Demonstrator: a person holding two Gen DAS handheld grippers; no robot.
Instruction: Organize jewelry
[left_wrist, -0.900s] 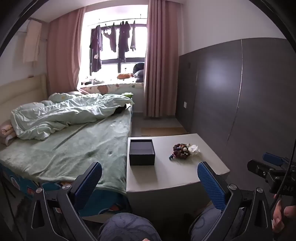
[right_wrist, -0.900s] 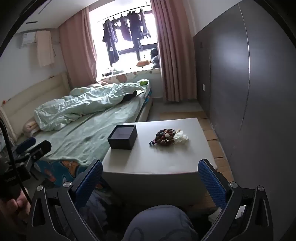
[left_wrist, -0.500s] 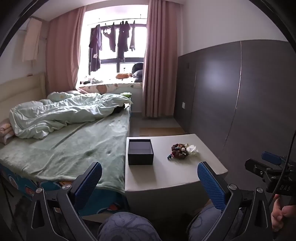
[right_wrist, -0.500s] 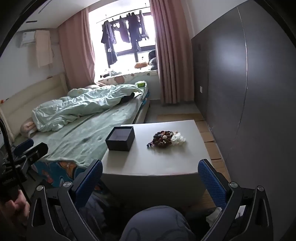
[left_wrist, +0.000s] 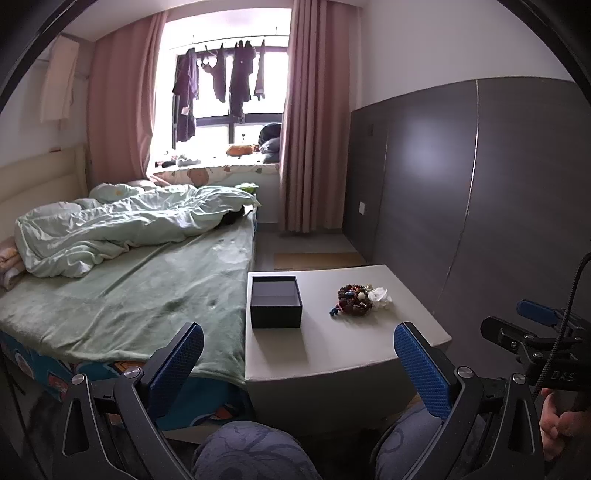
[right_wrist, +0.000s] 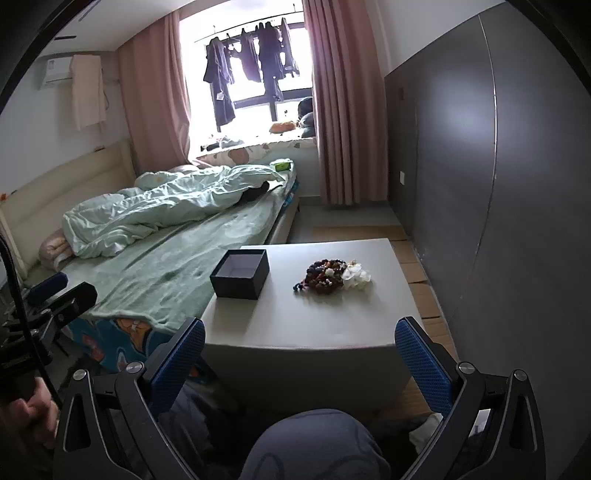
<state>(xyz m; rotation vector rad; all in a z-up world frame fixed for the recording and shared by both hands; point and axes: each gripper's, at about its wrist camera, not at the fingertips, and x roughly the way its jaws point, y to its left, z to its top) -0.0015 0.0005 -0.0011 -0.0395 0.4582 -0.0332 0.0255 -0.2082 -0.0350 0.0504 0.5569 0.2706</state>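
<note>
My jaws stand wide and hold nothing on both sides: my left gripper (left_wrist: 298, 363) and my right gripper (right_wrist: 300, 360) hang short of the near edge of the tabletop (right_wrist: 295, 325). The jewelry pile (right_wrist: 330, 276), dark beads with a white piece on its right, lies on the tabletop. The open black box (right_wrist: 240, 273) sits apart to its left, beside the bed (left_wrist: 129, 295).

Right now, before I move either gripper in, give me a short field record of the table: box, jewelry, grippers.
box: black box, open, lidless, looks empty, on table on the bed side
jewelry: beaded pile with white piece touching it, loose on table, apart from box
left gripper: open, short of table, holding nothing
right gripper: open, short of table, holding nothing
</note>
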